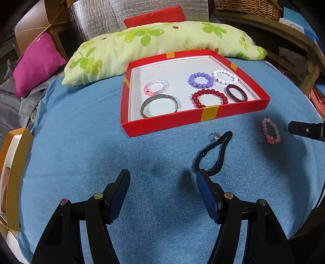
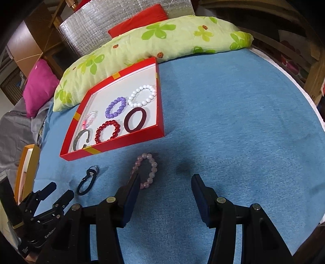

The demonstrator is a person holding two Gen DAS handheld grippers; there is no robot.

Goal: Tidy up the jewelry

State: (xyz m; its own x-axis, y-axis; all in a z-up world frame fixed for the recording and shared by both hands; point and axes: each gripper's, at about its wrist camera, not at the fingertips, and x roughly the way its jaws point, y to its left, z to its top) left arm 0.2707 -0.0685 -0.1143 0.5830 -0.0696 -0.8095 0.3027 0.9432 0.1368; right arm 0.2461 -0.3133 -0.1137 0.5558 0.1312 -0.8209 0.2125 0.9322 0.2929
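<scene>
A shallow red box [image 1: 162, 123] [image 2: 130, 143] on the blue cloth holds several bracelets: red beads [image 1: 210, 98], purple beads [image 1: 201, 80], white beads [image 1: 225, 76], pink beads [image 1: 156, 87], a silver bangle [image 1: 160, 105] and a maroon band [image 1: 236, 93]. A black hair tie with a clear charm [image 1: 215, 154] [image 2: 87, 180] lies just in front of my open left gripper [image 1: 162, 178], at its right fingertip. A pale pink bead bracelet [image 1: 271, 131] [image 2: 147, 170] lies on the cloth beside the left finger of my open right gripper [image 2: 165, 179].
A green leaf-print pillow [image 1: 154, 48] lies behind the box, with a magenta cushion [image 1: 36, 63] and red cushion [image 1: 154, 17] beyond. An orange-framed box [image 1: 12, 172] sits at the left edge. Wooden furniture [image 1: 304, 50] stands at the right.
</scene>
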